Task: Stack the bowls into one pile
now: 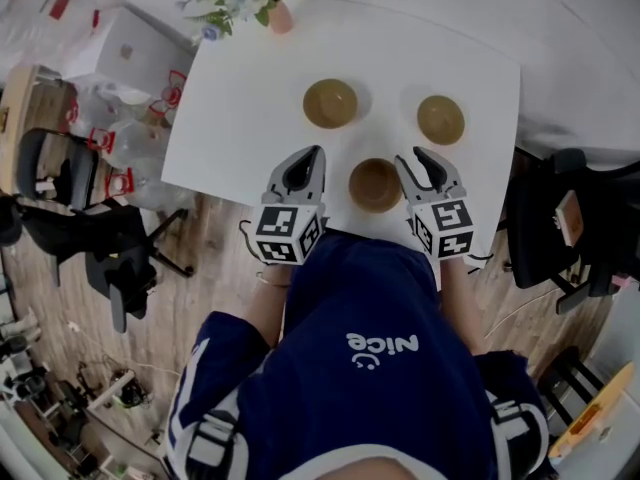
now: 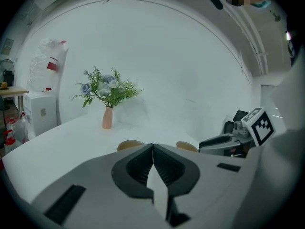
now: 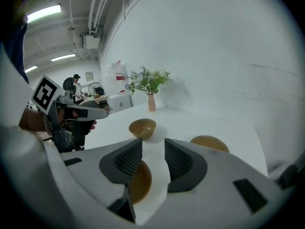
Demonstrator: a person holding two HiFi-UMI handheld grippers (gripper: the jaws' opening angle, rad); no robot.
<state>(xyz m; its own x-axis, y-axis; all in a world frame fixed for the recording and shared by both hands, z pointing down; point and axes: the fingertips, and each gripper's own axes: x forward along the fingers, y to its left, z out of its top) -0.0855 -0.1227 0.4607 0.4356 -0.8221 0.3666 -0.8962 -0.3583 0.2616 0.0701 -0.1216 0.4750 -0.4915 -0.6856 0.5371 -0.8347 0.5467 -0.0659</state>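
3 bowls sit apart on the white worktop (image 1: 240, 98), none stacked: near bowl (image 1: 375, 185) at the front edge, back-left bowl (image 1: 330, 103) and back-right bowl (image 1: 440, 119) behind it. Left gripper (image 1: 318, 151) - jaws pressed together, empty, just left of the near bowl. Right gripper (image 1: 408, 156) - jaws spread, nothing between them, just right of that bowl. Flower vase (image 1: 280, 16) at the far edge.

White table (image 1: 235, 118) with three separate brown bowls (image 1: 330, 103) and, seemingly, a flower vase (image 1: 280, 16).
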